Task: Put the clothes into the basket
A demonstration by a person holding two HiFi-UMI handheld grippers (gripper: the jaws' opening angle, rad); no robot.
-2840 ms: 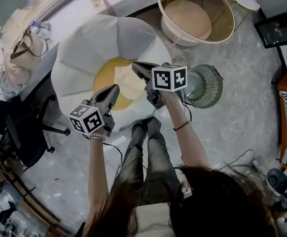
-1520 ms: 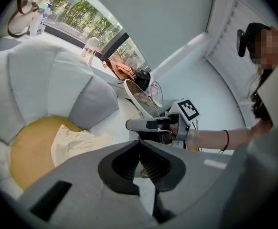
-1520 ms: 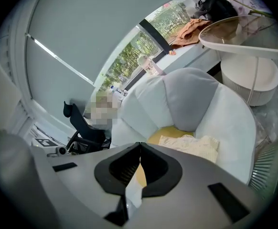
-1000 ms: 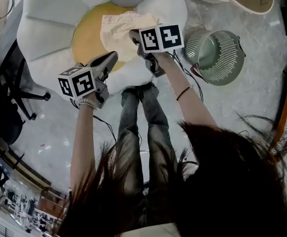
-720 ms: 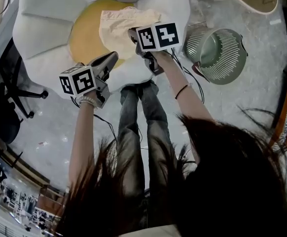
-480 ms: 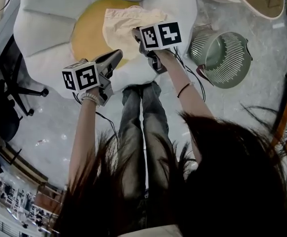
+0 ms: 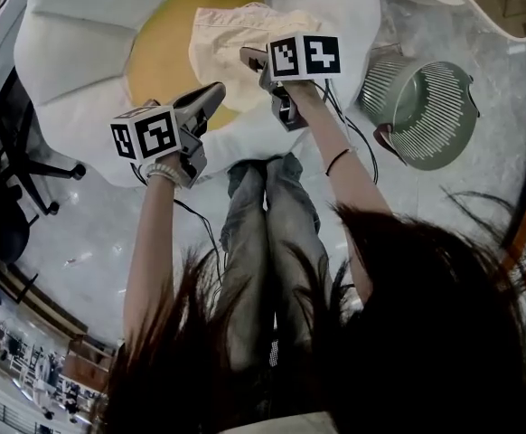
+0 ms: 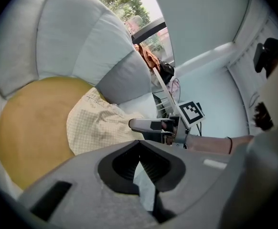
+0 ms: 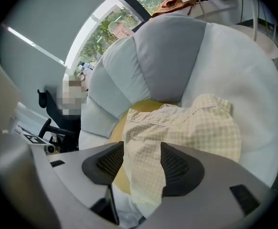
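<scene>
The right tool has just been opening and stands wide, with the checked garment between its jaws, lying on the flower cushion. The left tool is closed and empty.

The head view looks steeply down from above onto the flower-shaped cushion. Both gripper views look close across it, sharing the checked garment.

Pale-yellow checked garment, green basket
</scene>
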